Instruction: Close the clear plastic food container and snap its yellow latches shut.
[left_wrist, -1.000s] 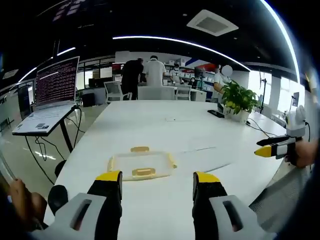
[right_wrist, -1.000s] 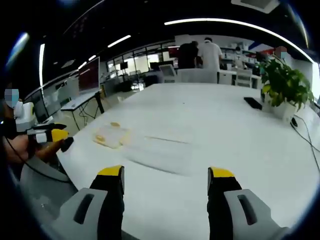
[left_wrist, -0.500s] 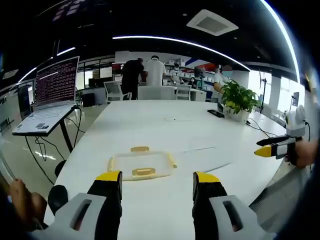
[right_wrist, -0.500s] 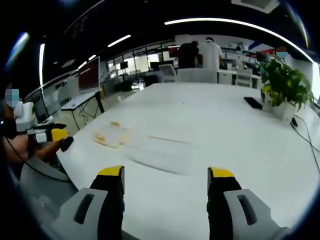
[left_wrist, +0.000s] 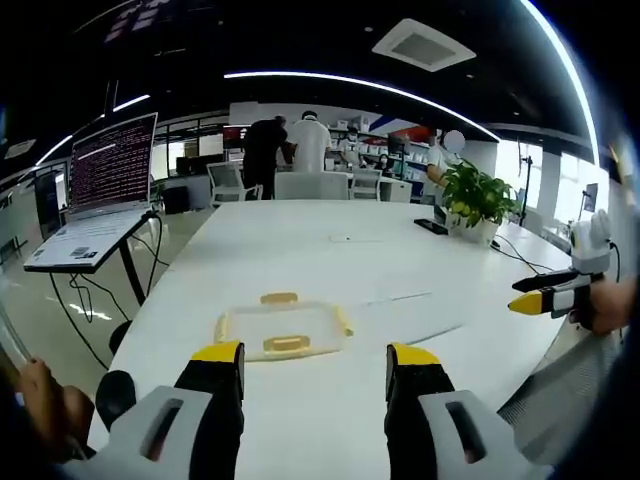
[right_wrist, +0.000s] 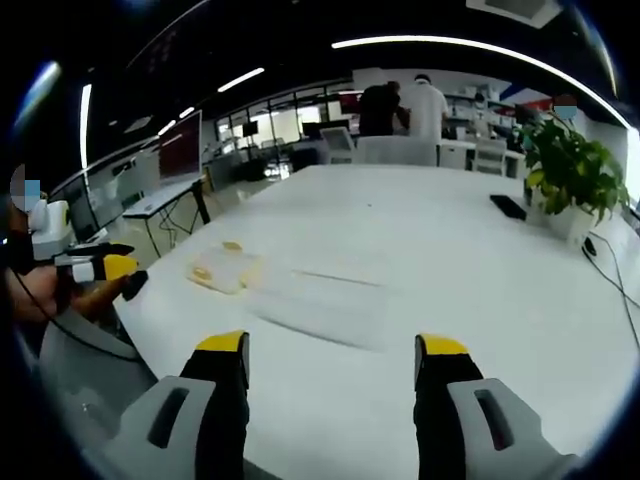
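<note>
On white tabletop (left_wrist: 330, 250): clear container (left_wrist: 283, 331), 2 yellow latches (left_wrist: 286, 343). Left gripper (left_wrist: 314, 362) and right gripper (right_wrist: 331, 352) wide apart, holding nothing. Come down slow, press lid flat first.

A long white tabletop (left_wrist: 300, 240) runs toward people standing at its far end (left_wrist: 290, 150), with a leafy potted plant (left_wrist: 475, 200) at the right edge beside a dark flat object (too small to identify) (left_wrist: 432, 228), and an open laptop (left_wrist: 100, 190) on a stand at left.
</note>
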